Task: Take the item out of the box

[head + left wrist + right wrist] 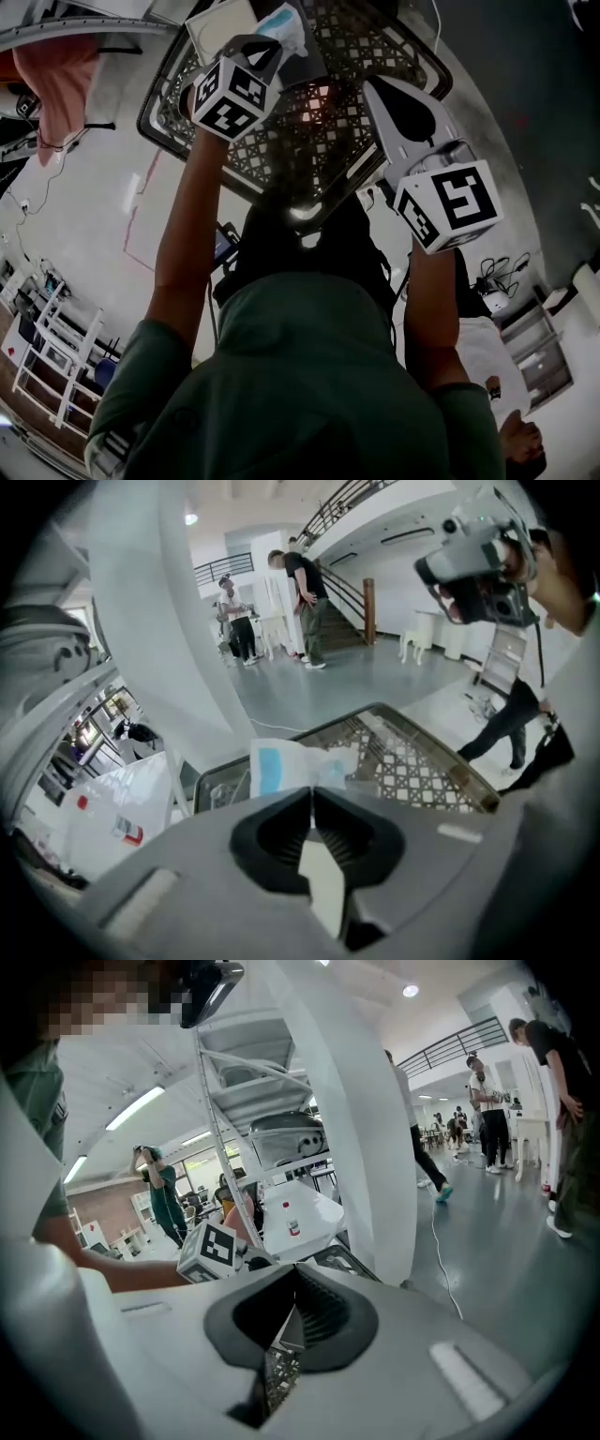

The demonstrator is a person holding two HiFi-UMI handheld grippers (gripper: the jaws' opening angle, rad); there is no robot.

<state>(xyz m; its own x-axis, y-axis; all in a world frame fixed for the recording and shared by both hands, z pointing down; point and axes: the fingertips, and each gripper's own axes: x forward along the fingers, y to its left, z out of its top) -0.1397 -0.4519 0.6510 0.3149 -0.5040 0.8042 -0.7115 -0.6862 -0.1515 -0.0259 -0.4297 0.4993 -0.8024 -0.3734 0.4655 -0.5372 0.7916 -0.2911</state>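
Left forearm stretched straight out, left gripper pitched down over the black lattice crate. Jaws pinched tight on the white packet. It sticks out past the tips, over the crate's corner, long axis crosswise to the jaws, blue patch at its left end. No legible print on it. Right forearm extended too, right gripper over the crate's right rim, jaws closed, nothing between them.

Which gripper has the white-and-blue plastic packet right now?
The left gripper: its fingers pinch the white-and-blue plastic packet; the right gripper is shut, empty.
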